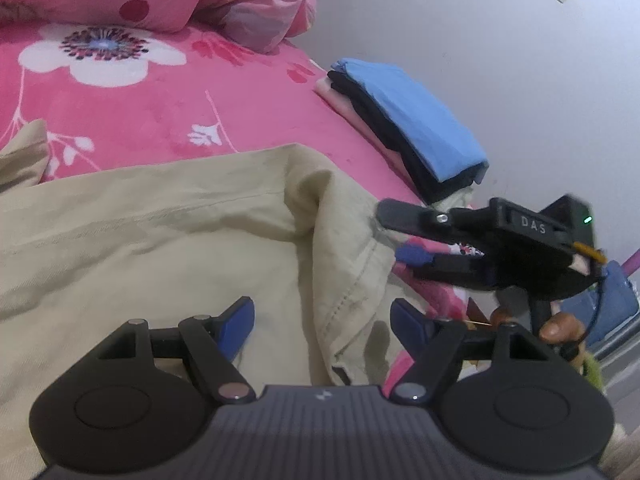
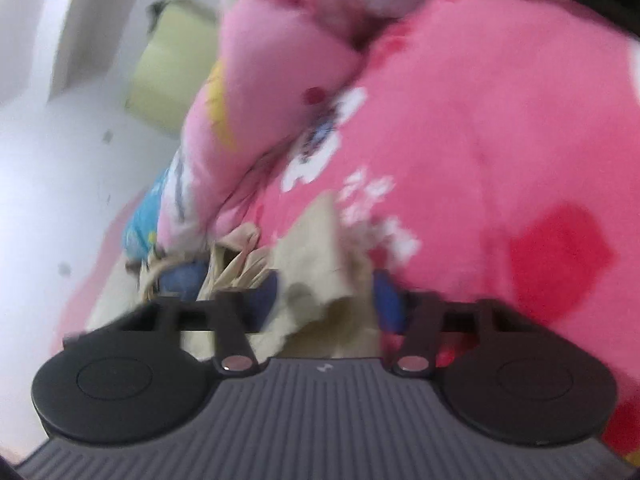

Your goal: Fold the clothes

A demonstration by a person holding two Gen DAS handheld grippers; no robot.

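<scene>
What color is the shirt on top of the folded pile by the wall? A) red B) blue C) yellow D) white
B: the left wrist view shows a blue garment lying on top of the folded stack, with a black piece right under it, at the edge of the pink bed cover.

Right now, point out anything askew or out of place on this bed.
The beige garment lies rumpled, its right edge bunched into a ridge instead of flat. The folded stack topped by the blue piece sits right at the bed's edge by the wall. Nothing looks spilled or damaged.
</scene>
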